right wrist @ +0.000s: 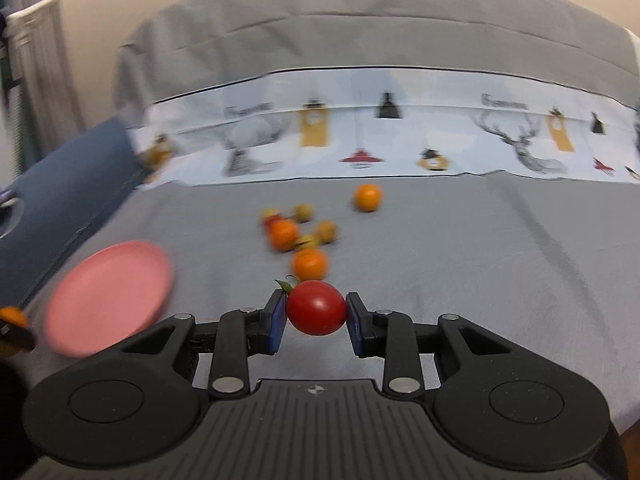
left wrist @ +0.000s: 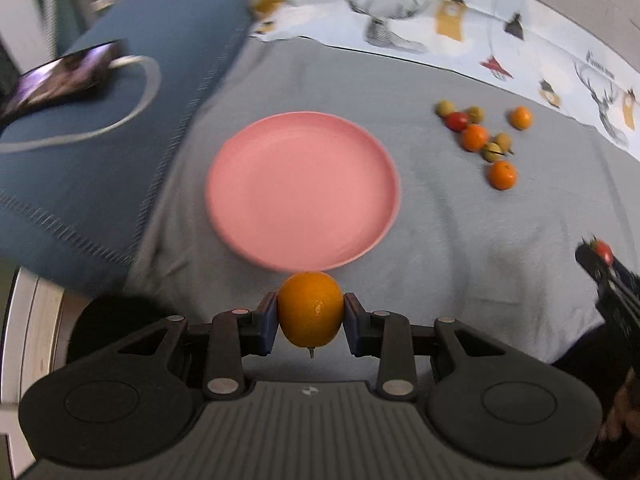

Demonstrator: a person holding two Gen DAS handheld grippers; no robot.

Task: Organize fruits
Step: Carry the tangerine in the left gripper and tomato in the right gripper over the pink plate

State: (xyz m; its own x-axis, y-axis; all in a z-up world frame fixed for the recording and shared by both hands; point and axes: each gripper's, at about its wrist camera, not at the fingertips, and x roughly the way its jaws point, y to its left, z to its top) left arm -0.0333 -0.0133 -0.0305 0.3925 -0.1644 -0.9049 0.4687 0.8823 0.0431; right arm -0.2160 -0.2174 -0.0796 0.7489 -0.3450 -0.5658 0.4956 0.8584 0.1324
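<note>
My left gripper is shut on an orange, held just short of the near rim of an empty pink plate. My right gripper is shut on a red tomato above the grey sheet; it also shows at the right edge of the left wrist view. A loose group of fruit lies right of the plate: oranges, a red tomato and small green fruits. In the right wrist view the group lies ahead and the plate is at the left.
A blue cushion at the left carries a phone and a white cable. A patterned white sheet band runs along the back. The grey sheet covers the bed.
</note>
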